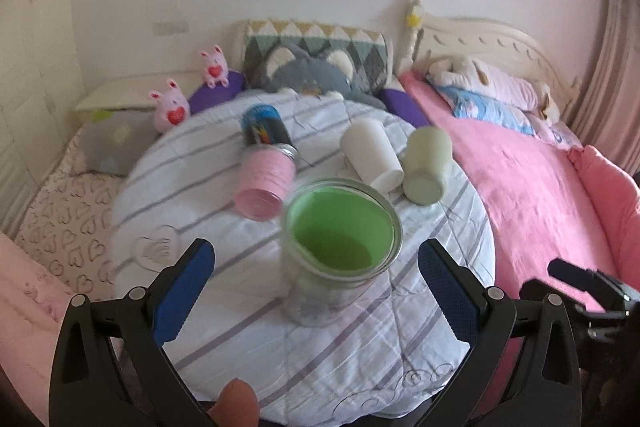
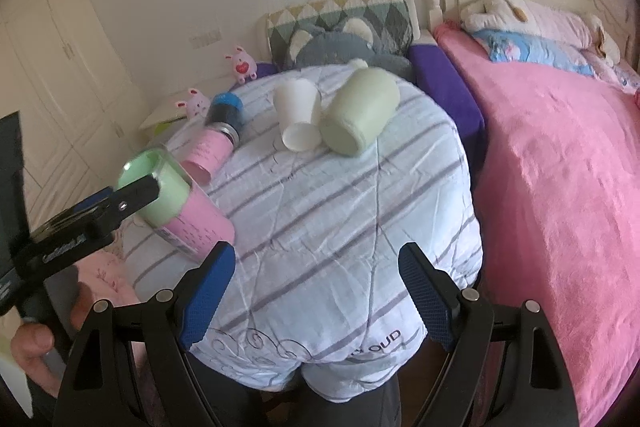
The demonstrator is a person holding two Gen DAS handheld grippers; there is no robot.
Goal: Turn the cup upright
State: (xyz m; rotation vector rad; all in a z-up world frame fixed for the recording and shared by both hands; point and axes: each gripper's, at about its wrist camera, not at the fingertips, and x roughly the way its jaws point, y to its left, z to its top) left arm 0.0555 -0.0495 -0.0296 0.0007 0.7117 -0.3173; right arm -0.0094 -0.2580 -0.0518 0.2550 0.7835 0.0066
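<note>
1. Left wrist view: left gripper (image 1: 316, 269) open, blue fingers (image 1: 182, 291) wide apart on either side of the glass cup (image 1: 340, 247), not touching it; cup mouth up, green inside, on the striped cloth (image 1: 248, 307) of the bench, nearer than the pink cup (image 1: 266, 189), white cup (image 1: 372, 155) and pale green cup (image 1: 426, 167), all on their sides.
2. Right wrist view: right gripper (image 2: 316, 291) open, holding nothing, over the cloth (image 2: 328, 227); glass cup (image 2: 176, 199) far left of the white cup (image 2: 298, 121), tilted, left finger across it.

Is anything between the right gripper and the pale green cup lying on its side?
Nothing visible does. Only bare striped quilt lies between the open right gripper and the pale green cup. The white cup lies close beside it and could crowd one finger.
</note>
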